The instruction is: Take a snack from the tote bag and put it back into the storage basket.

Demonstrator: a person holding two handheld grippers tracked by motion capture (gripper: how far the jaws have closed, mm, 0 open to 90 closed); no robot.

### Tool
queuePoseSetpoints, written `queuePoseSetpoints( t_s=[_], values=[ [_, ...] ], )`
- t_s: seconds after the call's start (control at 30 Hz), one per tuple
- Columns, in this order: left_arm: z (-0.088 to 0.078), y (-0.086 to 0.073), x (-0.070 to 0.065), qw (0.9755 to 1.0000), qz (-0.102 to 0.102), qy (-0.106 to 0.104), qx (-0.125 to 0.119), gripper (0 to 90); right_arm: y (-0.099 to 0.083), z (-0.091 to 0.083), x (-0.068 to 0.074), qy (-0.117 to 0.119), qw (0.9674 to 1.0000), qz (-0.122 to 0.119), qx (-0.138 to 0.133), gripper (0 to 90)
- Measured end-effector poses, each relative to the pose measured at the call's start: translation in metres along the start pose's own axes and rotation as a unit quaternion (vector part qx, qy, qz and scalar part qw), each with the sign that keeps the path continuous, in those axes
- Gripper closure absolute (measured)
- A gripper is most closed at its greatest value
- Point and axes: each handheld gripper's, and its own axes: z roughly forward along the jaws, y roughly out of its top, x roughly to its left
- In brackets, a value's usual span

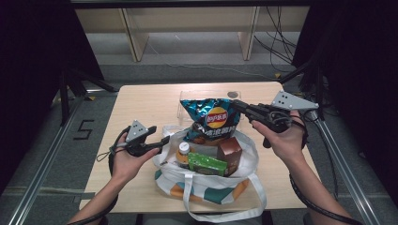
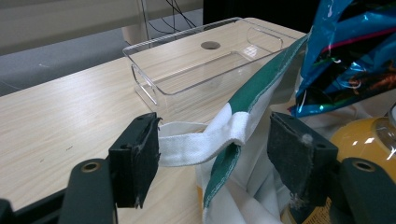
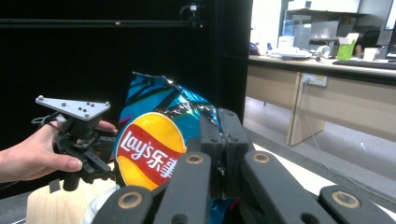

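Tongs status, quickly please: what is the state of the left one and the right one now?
Left tongs: open, with the tote bag's white handle between the pads, not pressed.
Right tongs: closed on the Lay's chip bag.

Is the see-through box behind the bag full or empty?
Empty. Through the clear box you see only bare table wood; the chip bag is held by the right gripper.

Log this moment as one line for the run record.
right claw: shut on chip bag, held above tote bag | left claw: open around tote bag's handle | clear bin: empty
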Motion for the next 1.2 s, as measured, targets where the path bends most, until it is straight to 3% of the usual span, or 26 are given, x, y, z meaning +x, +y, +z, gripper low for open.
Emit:
queuePoseSetpoints(
  t_s=[0.2, 0.23, 0.4, 0.43, 0.47, 0.5, 0.87, 0.97, 1.03, 1.2],
  values=[
    [0.000, 0.000, 0.001, 1.0000, 0.001, -0.002, -0.008, 33.8, 0.006, -0.003, -0.002, -0.006, 0.9999, 0.000, -0.014, 90.0],
    [0.000, 0.000, 0.001, 1.0000, 0.001, -0.002, -0.008, 33.7, 0.007, -0.003, -0.001, -0.007, 0.9998, 0.009, -0.019, 90.0],
    [0.000, 0.000, 0.001, 1.0000, -0.002, 0.000, -0.004, 33.9, 0.013, -0.004, -0.003, -0.011, 0.9995, -0.004, -0.029, 90.0],
    [-0.001, 0.000, 0.001, 1.0000, -0.002, 0.000, -0.005, 34.0, 0.014, -0.005, -0.002, -0.010, 0.9995, 0.004, -0.028, 90.0],
    [0.000, 0.000, 0.001, 1.0000, -0.001, -0.003, -0.008, 34.0, 0.016, -0.005, -0.003, -0.016, 0.9992, -0.008, -0.036, 90.0],
    [-0.001, 0.001, 0.001, 1.0000, -0.001, 0.001, -0.005, 34.1, 0.016, -0.005, -0.002, -0.015, 0.9993, 0.001, -0.035, 90.0],
    [-0.002, 0.001, 0.001, 1.0000, -0.003, 0.001, -0.009, 34.7, 0.030, -0.010, -0.005, -0.024, 0.9982, 0.003, -0.055, 90.0],
    [-0.002, 0.001, 0.001, 0.9999, -0.005, 0.001, -0.009, 34.7, 0.035, -0.011, -0.007, -0.029, 0.9977, -0.013, -0.061, 90.0],
    [-0.002, 0.001, 0.001, 0.9999, -0.005, 0.001, -0.009, 34.7, 0.038, -0.012, -0.006, -0.027, 0.9980, 0.003, -0.056, 90.0],
    [-0.002, 0.001, 0.001, 0.9999, -0.006, 0.001, -0.009, 34.7, 0.041, -0.011, -0.010, -0.033, 0.9973, -0.002, -0.066, 90.0]
  ],
)
